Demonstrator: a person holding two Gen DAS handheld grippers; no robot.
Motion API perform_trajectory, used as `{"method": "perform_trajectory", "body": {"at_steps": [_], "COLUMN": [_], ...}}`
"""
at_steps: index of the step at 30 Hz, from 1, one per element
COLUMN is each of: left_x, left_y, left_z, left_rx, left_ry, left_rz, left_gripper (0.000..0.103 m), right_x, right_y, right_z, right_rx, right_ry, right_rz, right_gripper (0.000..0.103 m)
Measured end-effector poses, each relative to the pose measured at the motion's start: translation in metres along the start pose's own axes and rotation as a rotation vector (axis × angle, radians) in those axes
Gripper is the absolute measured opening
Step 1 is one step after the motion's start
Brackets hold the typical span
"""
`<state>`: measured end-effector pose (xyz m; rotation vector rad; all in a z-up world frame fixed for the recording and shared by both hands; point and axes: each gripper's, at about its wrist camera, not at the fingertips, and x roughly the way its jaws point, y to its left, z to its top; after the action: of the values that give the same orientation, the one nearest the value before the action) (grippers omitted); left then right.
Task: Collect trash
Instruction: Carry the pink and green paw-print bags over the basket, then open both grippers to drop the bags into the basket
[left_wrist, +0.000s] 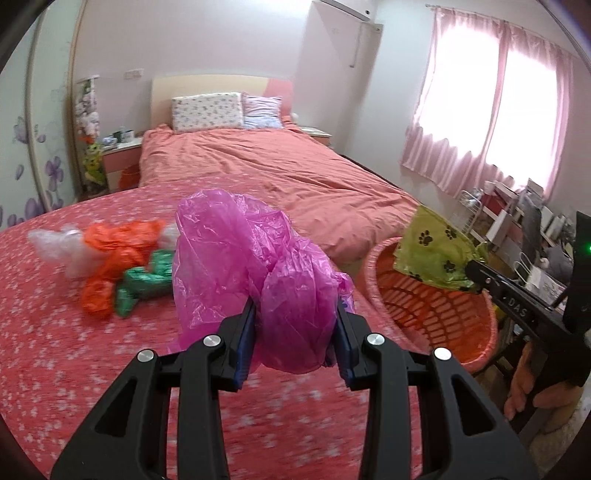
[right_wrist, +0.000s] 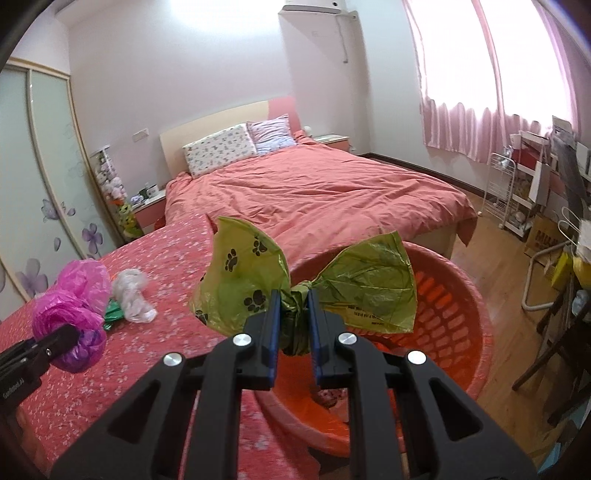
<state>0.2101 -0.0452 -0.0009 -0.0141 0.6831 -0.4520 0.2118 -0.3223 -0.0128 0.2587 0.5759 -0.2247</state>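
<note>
My left gripper (left_wrist: 295, 314) is shut on a crumpled pink plastic bag (left_wrist: 236, 254) and holds it above the red flowered tablecloth (left_wrist: 74, 350); it also shows in the right wrist view (right_wrist: 74, 314). My right gripper (right_wrist: 291, 310) is shut on the knot of a green paw-print bag (right_wrist: 240, 280) and holds it over the orange laundry basket (right_wrist: 461, 332). In the left wrist view the green bag (left_wrist: 436, 254) hangs above the basket (left_wrist: 436, 317). An orange bag (left_wrist: 114, 251), a green bag (left_wrist: 144, 284) and a white bag (left_wrist: 55, 247) lie on the cloth.
A bed with a salmon cover (left_wrist: 277, 173) lies behind the table. A bedside table (left_wrist: 122, 155) and a wardrobe (right_wrist: 44, 177) stand at the left. Shelves and cluttered furniture (right_wrist: 535, 192) stand at the right under pink curtains (right_wrist: 480, 74). Something lies in the basket bottom (right_wrist: 328, 398).
</note>
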Motion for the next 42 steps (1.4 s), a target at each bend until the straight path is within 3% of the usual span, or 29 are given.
{"method": "perform_trajectory", "body": {"at_steps": [25, 37, 41, 42], "left_x": [0.055, 0.079, 0.087, 0.088], "left_y": [-0.104, -0.116, -0.119, -0.118], "left_z": [0.012, 0.011, 0.006, 0.005], "left_rx": [0.116, 0.139, 0.135, 0.134], "left_ry": [0.025, 0.071, 0.101, 0.107], "left_rz": [-0.214, -0.251, -0.244, -0.244], "left_gripper": [0.037, 0.039, 0.044, 0.049], "right_x": [0.008, 0.026, 0.034, 0.034], "right_y": [-0.087, -0.116, -0.119, -0.121], "right_z": [0.007, 0.009, 0.009, 0.009], "right_rx": [0.161, 0.248, 0.259, 0.261], "right_ry": [-0.06, -0.046, -0.036, -0.034], "right_rz": [-0.097, -0.07, -0.05, -0.049], "right_gripper": [0.015, 0.016, 0.02, 0.026]}}
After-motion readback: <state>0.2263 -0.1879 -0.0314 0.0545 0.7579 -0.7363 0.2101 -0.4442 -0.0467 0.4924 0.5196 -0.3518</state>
